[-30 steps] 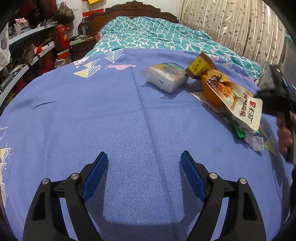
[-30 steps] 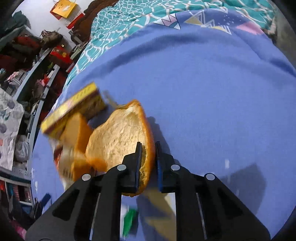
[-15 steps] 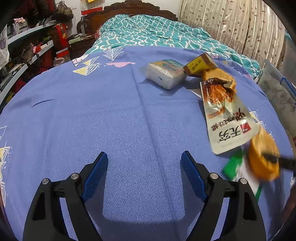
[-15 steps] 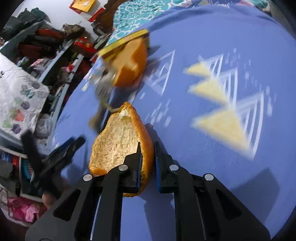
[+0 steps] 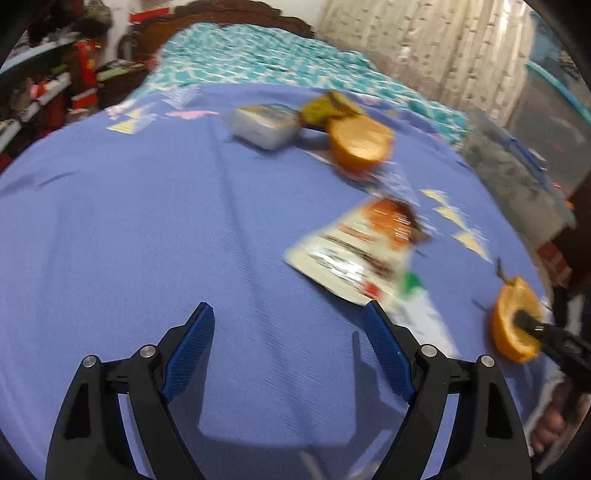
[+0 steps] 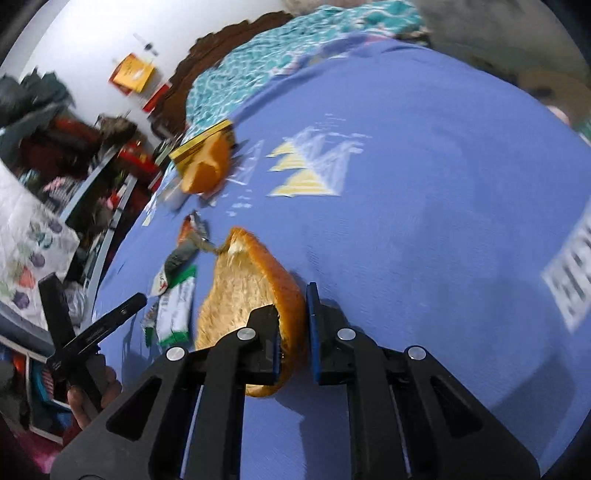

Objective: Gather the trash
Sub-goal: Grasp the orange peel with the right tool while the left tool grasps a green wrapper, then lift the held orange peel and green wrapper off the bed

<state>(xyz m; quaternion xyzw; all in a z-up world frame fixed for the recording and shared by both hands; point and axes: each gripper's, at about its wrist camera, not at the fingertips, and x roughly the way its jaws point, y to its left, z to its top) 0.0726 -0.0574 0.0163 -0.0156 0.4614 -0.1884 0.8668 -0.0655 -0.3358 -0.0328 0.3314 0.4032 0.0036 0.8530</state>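
Observation:
My right gripper (image 6: 291, 325) is shut on a large orange peel (image 6: 247, 291) and holds it above the blue bedspread (image 6: 424, 206); the peel also shows at the right edge of the left wrist view (image 5: 515, 319). My left gripper (image 5: 288, 350) is open and empty, low over the bedspread (image 5: 129, 229). Ahead of it lie a white snack wrapper (image 5: 354, 251), a green-and-white wrapper (image 5: 413, 291), a second orange peel (image 5: 360, 142), a white tissue pack (image 5: 264, 125) and a yellow-brown packet (image 5: 328, 105).
A teal patterned quilt (image 5: 266, 59) and a dark wooden headboard (image 5: 225, 16) lie beyond. Cluttered shelves (image 5: 40, 88) stand on the left. A grey bin with a blue rim (image 5: 517, 166) stands by the bed's right side, under curtains (image 5: 424, 44).
My right gripper has carried the orange peel away from the trash pile toward the near right of the bed. The white snack wrapper has shifted nearer my left gripper. The left gripper stays open.

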